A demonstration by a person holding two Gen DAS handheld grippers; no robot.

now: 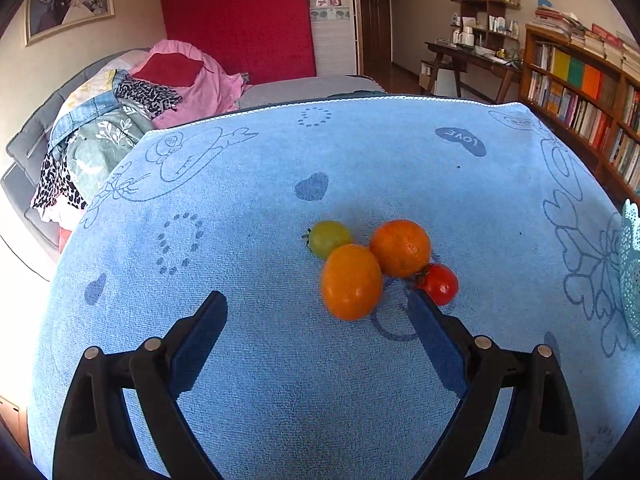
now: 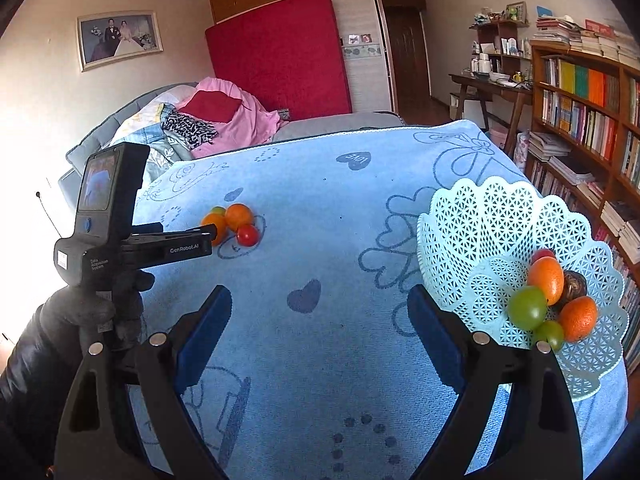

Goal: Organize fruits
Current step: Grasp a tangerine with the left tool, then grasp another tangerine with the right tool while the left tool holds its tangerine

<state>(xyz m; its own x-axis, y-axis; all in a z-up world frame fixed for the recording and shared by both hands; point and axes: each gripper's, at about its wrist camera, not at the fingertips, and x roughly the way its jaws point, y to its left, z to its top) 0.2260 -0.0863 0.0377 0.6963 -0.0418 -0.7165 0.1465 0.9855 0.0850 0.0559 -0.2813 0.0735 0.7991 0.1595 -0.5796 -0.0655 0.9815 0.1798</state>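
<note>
Left claw (image 1: 318,314) gapes wide above the blue towel (image 1: 260,380), with the four fruits (image 1: 380,264) clustered just ahead, nearest its right finger and touching neither. From the right wrist, the right claw (image 2: 320,308) is likewise spread, gripping nothing; the fruit-filled basket (image 2: 500,220) sits just beyond its right finger.

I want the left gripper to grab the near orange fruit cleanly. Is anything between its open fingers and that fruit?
Nothing visible. The left gripper is open over bare blue towel, and the near orange fruit lies just ahead, touching its neighbours behind.
</note>
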